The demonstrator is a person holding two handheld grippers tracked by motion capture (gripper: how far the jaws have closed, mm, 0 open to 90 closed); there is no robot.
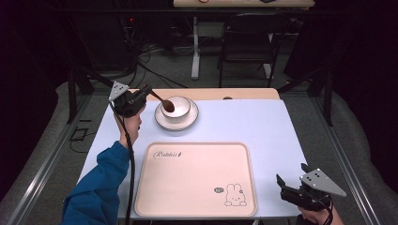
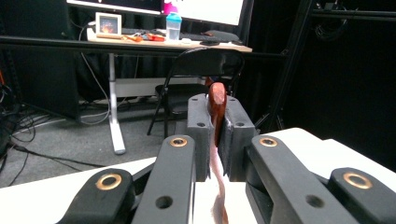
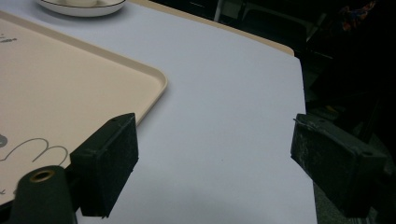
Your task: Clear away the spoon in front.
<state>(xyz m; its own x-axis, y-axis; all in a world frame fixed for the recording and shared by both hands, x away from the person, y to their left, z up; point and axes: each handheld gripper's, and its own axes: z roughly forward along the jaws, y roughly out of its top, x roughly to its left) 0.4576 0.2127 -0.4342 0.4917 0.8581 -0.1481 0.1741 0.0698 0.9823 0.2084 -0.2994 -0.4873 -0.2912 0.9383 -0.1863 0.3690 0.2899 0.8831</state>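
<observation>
A brown wooden spoon [image 1: 163,101] is held clamped by its handle between the jaws of the left hand-held gripper [image 1: 144,93], with its head over the white bowl [image 1: 180,105] that stands on a saucer [image 1: 161,121] at the far left of the surface [image 1: 267,126]. In the left gripper view the spoon [image 2: 217,105] is seen pinched edge-on between the two pads. Whether the spoon's head touches the bowl's inside cannot be told. The pink tray [image 1: 197,180], printed with a rabbit, lies bare near the front edge, well apart from the bowl. The right hand-held gripper [image 1: 292,184] is held idle at the front right corner, jaws spread apart and holding nothing. It is judged that the spoon has been grasped, while any transfer of spoon, bowl or saucer to the tray is not yet done.
</observation>
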